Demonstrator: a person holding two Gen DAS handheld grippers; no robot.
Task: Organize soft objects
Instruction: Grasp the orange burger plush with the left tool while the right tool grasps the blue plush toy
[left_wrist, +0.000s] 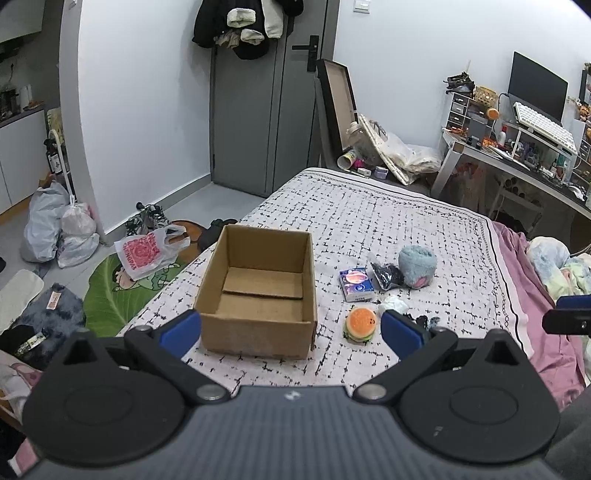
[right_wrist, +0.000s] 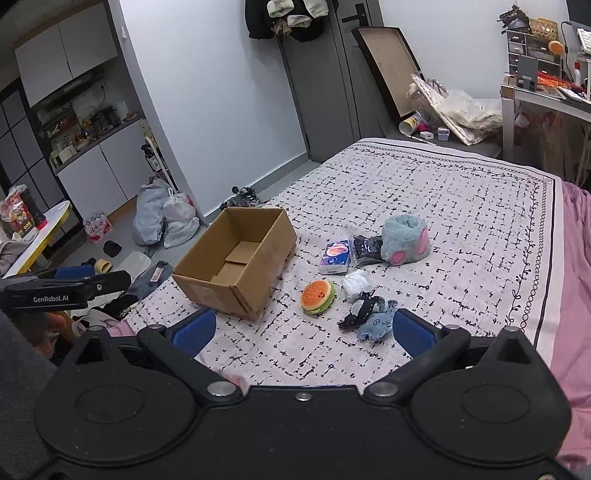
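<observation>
- Left wrist view: the left hand-held gripper hangs above the near edge of the bed, its blue fingers spread wide with nothing between them.
- Straight ahead at 12 o'clock sits the open cardboard box; only its bare cardboard floor shows inside.
- At about 1 o'clock, just right of the box, lies the burger-shaped soft toy, close to the right blue finger.
- Farther back at 1 o'clock lie a blue tissue pack, a dark crinkled packet and a fluffy grey-blue plush roll, side by side in a row.
- A crumpled white piece lies just behind the right finger.
- At 3 o'clock the tip of the right hand-held gripper enters at the frame edge.

- Right wrist view: the right hand-held gripper is also wide open and holds nothing.
- The box stands at 11 o'clock, the burger toy at 12 o'clock.
- A small blue-grey soft toy tangled with a black piece lies at 1 o'clock, just beside the right finger.
- The white piece, tissue pack, dark packet and plush roll sit beyond it.
- The left hand-held gripper shows at 9 o'clock, off the bed's side.
</observation>
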